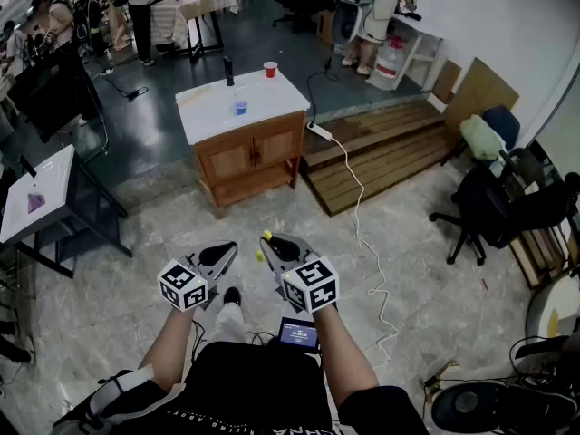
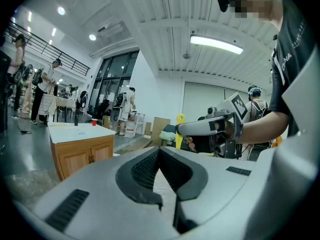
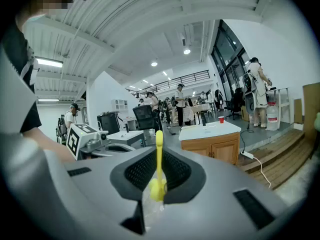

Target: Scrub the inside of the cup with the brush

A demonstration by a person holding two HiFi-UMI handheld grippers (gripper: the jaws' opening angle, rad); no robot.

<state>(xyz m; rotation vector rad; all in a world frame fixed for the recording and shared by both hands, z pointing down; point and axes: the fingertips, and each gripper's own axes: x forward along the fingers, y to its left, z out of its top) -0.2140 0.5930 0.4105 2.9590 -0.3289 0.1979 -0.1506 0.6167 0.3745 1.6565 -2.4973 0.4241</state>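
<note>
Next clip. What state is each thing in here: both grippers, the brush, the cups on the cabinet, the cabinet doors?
Left gripper: shut, empty.
Right gripper: shut on the brush.
Brush: held, its yellow end sticking out past the jaws.
Red cup: upright on the cabinet top, untouched.
Blue cup: upright on the cabinet top, untouched.
Cabinet doors: closed.

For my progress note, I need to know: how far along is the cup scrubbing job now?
Done: the yellow brush is gripped in the jaws of the right gripper. In hand: the person stands some way from the cabinet, both grippers held out in front. Left: the left gripper is shut and empty, and the red cup and blue cup stand on the cabinet top, so taking a cup and all the scrubbing remain.
</note>
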